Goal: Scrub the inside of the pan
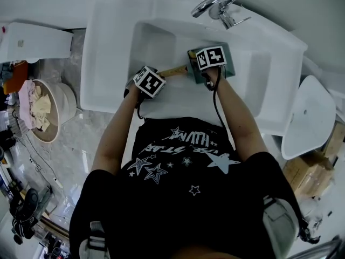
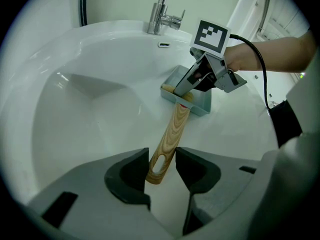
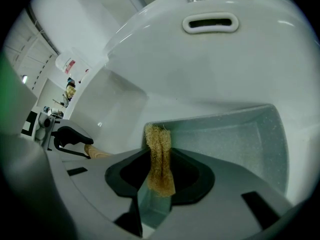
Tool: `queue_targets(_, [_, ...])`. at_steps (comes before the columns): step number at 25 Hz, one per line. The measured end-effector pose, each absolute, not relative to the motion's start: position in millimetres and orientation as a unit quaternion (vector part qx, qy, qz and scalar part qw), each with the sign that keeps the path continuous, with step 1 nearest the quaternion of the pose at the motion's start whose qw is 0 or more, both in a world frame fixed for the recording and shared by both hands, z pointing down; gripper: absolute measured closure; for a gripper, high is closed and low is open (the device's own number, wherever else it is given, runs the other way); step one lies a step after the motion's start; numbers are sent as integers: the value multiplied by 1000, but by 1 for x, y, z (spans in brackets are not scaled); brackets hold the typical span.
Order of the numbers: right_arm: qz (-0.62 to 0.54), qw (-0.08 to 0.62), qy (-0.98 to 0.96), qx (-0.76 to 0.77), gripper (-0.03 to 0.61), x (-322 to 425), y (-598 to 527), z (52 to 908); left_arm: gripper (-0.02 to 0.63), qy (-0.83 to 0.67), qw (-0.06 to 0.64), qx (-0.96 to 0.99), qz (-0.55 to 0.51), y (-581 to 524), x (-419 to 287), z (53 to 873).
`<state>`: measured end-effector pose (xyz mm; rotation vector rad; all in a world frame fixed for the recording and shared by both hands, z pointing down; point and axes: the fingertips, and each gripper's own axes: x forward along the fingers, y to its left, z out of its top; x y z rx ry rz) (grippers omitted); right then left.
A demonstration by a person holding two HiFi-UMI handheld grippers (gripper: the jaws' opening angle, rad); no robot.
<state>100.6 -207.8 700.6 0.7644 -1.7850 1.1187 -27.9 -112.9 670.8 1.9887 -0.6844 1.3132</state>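
Two grippers share the work: our left gripper clamps the wooden handle, steadying the pan in the sink, while our right gripper pinches a loofah at the pan's rim for scrubbing.

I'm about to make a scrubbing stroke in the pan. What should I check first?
1. The left gripper is shut on the wooden handle: ok.
2. The right gripper is shut on the scrubber: ok.
3. The pan lies inside the sink: ok.
4. The scrubber is over the pan, by a corner: ok.
5. The scrubber presses on the pan's floor: cannot tell.
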Motion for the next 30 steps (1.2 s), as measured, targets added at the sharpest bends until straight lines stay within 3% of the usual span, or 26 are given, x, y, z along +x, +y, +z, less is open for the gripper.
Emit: queue_targets(30, [417,443,-653,452,456,218,-252,697,439,-267,325,751,509,-113,-33,669])
